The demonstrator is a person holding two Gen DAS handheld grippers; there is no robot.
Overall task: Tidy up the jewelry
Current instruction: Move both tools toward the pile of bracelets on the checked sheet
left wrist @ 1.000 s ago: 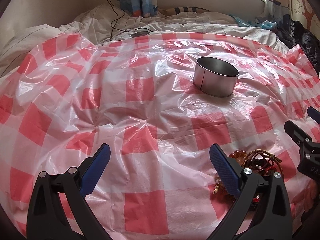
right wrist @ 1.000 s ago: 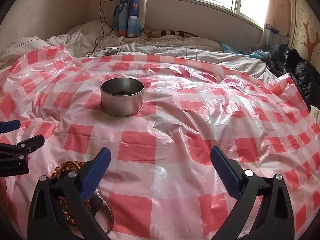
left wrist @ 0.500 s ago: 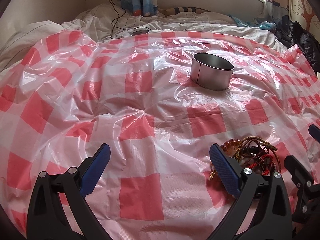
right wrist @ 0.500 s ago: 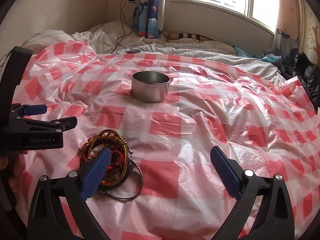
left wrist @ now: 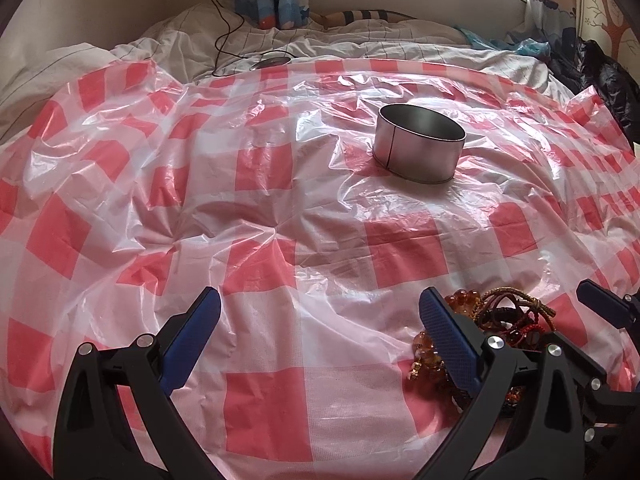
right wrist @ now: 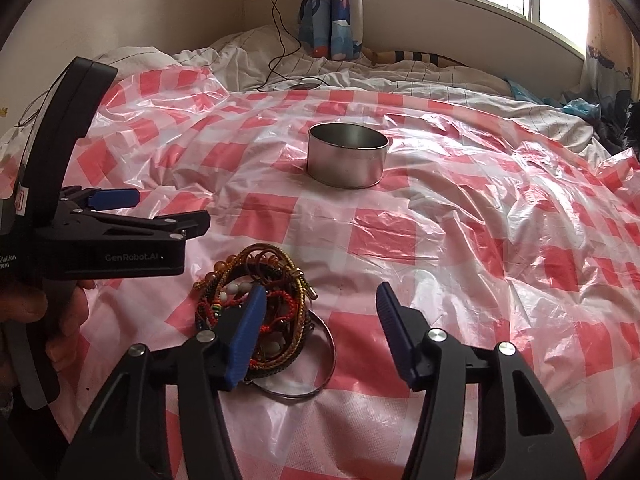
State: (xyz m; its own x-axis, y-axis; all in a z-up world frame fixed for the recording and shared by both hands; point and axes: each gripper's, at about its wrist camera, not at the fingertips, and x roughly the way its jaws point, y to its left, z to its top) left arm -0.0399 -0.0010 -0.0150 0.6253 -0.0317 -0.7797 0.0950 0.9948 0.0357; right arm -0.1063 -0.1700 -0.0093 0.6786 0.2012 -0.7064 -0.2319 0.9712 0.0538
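I'm narrowing my right tongs (right wrist: 320,312), still apart and empty, with the bracelet pile (right wrist: 256,300) lying off their left tip.

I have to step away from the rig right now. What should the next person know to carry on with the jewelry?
Left hand-held gripper: open, empty, hanging over the checked plastic sheet just left of the pile.
Right hand-held gripper: jaws have just been closing; still open, nothing gripped. Its left finger is over the pile, and the gap between the jaws lies to the pile's right.
Jewelry pile: tangled bead and cord bracelets plus a metal bangle, lying on the sheet.
Metal tin: upright farther back; its contents cannot be made out.
Done: nothing visibly moved into the tin.
Left: probably pick pieces from the pile and put them in the tin.
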